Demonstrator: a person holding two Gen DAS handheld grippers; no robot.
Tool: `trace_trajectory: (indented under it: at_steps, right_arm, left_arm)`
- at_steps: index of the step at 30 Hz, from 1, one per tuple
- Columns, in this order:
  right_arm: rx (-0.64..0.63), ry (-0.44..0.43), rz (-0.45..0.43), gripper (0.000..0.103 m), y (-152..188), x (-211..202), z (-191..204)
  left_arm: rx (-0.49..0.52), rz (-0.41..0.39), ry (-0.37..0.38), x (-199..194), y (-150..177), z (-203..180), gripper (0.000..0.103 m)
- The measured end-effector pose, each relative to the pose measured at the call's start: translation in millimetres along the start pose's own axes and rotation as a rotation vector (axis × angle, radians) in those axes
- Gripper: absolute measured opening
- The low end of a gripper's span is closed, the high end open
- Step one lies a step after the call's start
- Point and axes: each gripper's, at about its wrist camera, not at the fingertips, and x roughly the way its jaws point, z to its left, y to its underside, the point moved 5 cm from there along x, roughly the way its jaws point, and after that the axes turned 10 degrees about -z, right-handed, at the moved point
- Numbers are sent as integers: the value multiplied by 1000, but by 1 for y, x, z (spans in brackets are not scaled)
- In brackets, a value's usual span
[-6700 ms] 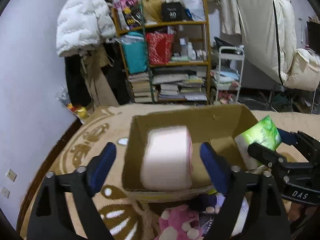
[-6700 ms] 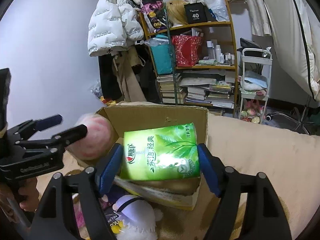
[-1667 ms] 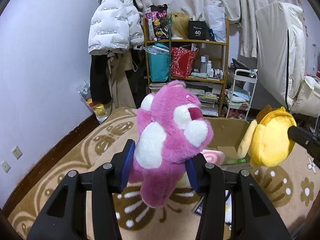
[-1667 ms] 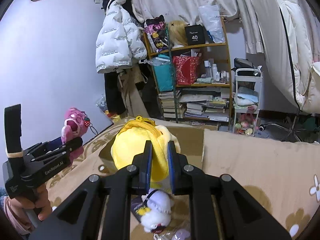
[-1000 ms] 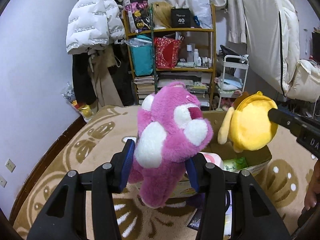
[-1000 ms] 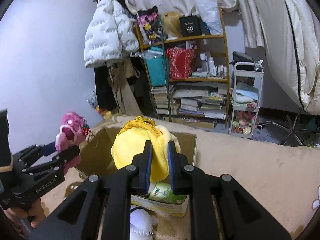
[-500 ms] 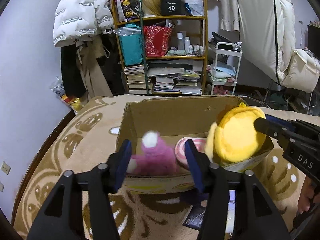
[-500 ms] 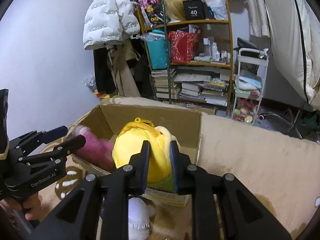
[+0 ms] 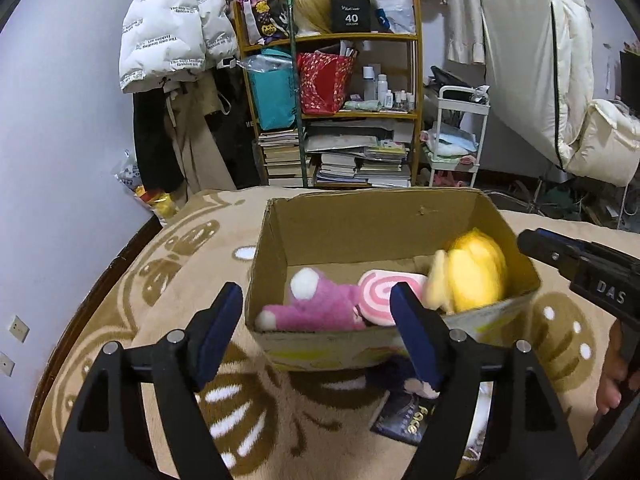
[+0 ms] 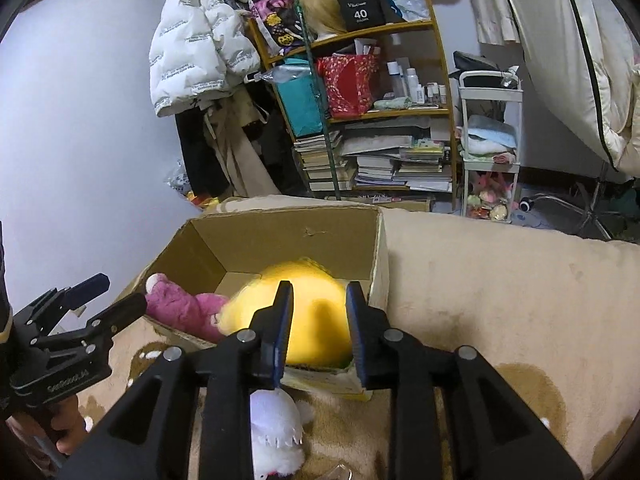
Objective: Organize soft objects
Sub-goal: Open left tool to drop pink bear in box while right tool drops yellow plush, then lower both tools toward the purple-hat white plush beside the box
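The left gripper (image 9: 316, 320) is hovering with its jaws spread wide, holding nothing, just before the near wall of the cardboard box (image 9: 320, 340). The right gripper (image 10: 318, 308) is standing parted too, framing the yellow plush (image 10: 316, 332) without pinching it. Inside the box the pink plush bear (image 9: 316, 304) is lying beside a pink swirl cushion (image 9: 380, 292) (the yellow toy is blurred). A white plush (image 10: 276, 428) is lying on the carpet (image 10: 500, 300).

The cardboard box (image 9: 276, 236) has bare floor at its back; pink plush (image 9: 320, 306) and yellow plush (image 9: 476, 276) crowd the front.
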Motion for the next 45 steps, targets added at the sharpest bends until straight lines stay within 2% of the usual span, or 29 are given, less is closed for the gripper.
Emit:
trace_trajectory:
  at_steps: [1, 3, 5, 6, 9, 11, 15, 17, 19, 24, 28, 32, 45]
  right_arm:
    - [-11, 1, -2, 29, -1, -3, 2]
    - [-25, 5, -9, 38, -1, -10, 6]
    - [-17, 6, -20, 57, 0, -21, 9]
    - [-12, 10, -25, 59, 0, -26, 9]
    - [-37, 70, -40, 66, 2, -42, 11]
    - [-56, 92, -37, 78, 4, -49, 13]
    - [-52, 102, -23, 83, 9, -62, 13]
    - [-41, 107, -24, 97, 10, -69, 13]
    - [-24, 104, -27, 102, 12, -78, 13]
    - [-5, 97, 0, 103, 23, -89, 16]
    - [29, 100, 70, 103, 39, -91, 15]
    - [40, 116, 105, 103, 48, -92, 16]
    - [124, 151, 287, 103, 80, -60, -8]
  left_arm:
    - [6, -5, 0, -6, 0, -1, 82]
    - [26, -23, -11, -18, 0, -4, 89]
    - [49, -35, -19, -27, 1, -6, 93]
    - [58, -33, -19, -32, 3, -7, 94]
    - [57, -15, -7, -41, 9, -5, 95]
    - [58, -6, -8, -47, 12, -3, 95]
    - [54, 6, -9, -59, 17, -1, 99]
    - [56, 14, -7, -63, 21, 0, 101]
    - [65, 26, -14, -67, 25, 1, 101]
    - [50, 70, -5, -70, 33, 5, 101]
    - [59, 137, -13, -67, 41, 7, 101]
    - [55, 178, -6, -63, 50, 6, 101]
    - [44, 315, 50, -31, 74, -5, 101]
